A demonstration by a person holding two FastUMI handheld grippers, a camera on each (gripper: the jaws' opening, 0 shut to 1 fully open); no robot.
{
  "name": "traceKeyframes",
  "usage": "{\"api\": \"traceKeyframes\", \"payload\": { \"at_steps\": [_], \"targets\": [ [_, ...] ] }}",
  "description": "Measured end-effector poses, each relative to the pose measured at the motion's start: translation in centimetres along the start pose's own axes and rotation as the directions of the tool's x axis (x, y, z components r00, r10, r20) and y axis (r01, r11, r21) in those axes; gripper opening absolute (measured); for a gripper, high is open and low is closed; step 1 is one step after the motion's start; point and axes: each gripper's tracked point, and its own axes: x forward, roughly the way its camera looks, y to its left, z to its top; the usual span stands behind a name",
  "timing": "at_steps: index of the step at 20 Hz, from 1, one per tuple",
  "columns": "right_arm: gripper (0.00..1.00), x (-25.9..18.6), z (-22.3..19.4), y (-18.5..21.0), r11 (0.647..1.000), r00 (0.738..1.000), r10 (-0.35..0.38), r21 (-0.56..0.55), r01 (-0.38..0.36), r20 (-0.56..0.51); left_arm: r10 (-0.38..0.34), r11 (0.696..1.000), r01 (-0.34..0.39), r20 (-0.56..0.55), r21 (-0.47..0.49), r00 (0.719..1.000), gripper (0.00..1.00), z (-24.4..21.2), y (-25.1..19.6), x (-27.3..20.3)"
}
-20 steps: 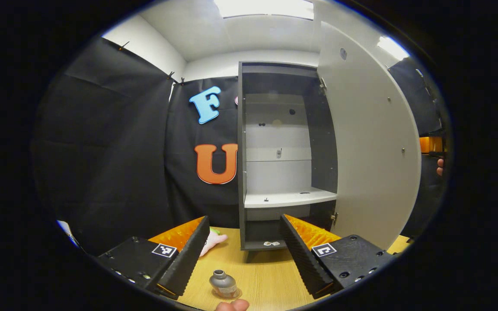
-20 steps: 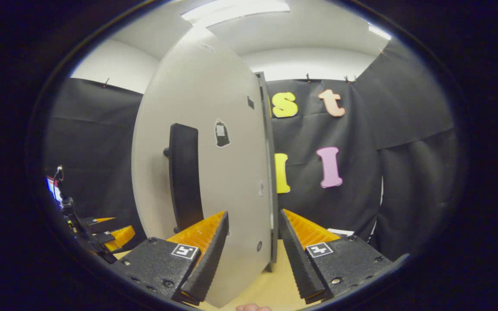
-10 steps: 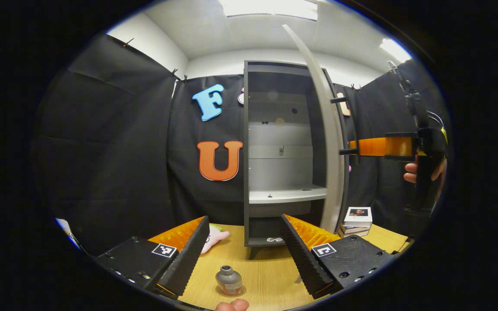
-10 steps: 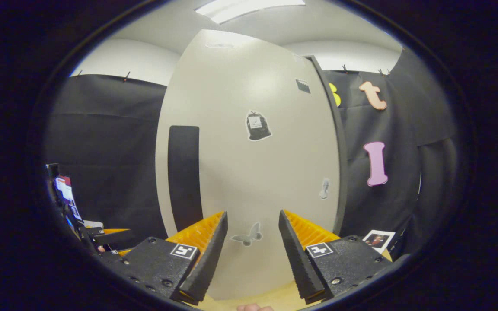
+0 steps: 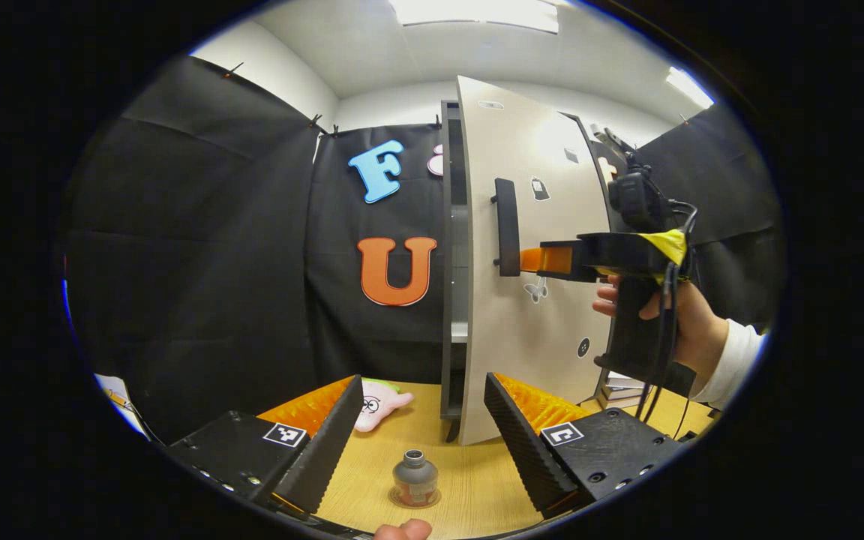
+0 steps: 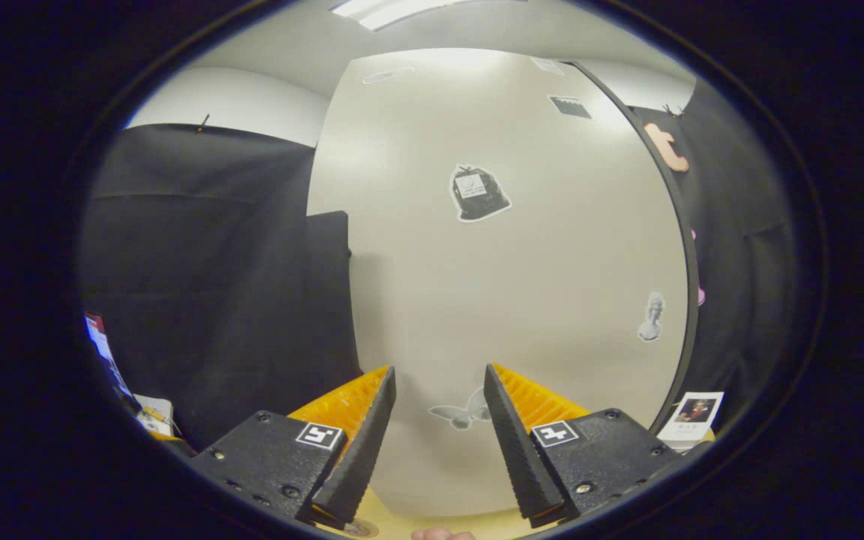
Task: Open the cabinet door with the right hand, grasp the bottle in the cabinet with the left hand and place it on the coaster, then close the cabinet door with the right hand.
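Left gripper view puts the bottle [image 5: 415,476] upright on the coaster [image 5: 415,496], on the tabletop [image 5: 469,480] between your left gripper [image 5: 417,431]'s spread fingers and touching neither of them; that gripper is released and holds nothing. So placing looks done, and the step in hand is the last one: closing the cabinet door [image 5: 533,285].

Beyond the bottle, the door stands part-way across the cabinet [image 5: 451,262], with a dark gap left at the handle side. Your right gripper [image 5: 533,260], held in your hand [image 5: 676,315], reaches its orange fingers toward the door face just beside the black handle [image 5: 506,227]; whether they touch the panel I cannot tell.

In the right gripper view the right gripper [image 6: 438,416] points square at the door [image 6: 507,285], fingers apart and clamped on nothing.

My judgement: push on steadily near the handle edge until the door seats on the frame, and keep your left gripper low and away from the door's path. A pink soft toy [image 5: 376,405] lies by the cabinet foot, well apart from the bottle.
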Motion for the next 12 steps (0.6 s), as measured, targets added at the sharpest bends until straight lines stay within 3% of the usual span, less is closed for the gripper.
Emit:
{"api": "traceKeyframes", "payload": {
  "at_steps": [5, 12],
  "targets": [
    [0.78, -1.9, 0.1, -1.8, 0.999, 0.999, -0.037, -0.008, 0.037, 0.021, 0.013, 1.000, -0.013, -0.011, -0.013, 1.000, 0.98, -0.4, 0.5, 0.7],
    [0.78, -14.5, -0.7, -6.6, 0.990, 0.989, -0.130, -0.047, 0.134, 0.075, -0.020, 0.999, 0.020, 0.001, -0.030, 1.000, 0.97, -0.4, -2.4, -0.2]
  ]
}}
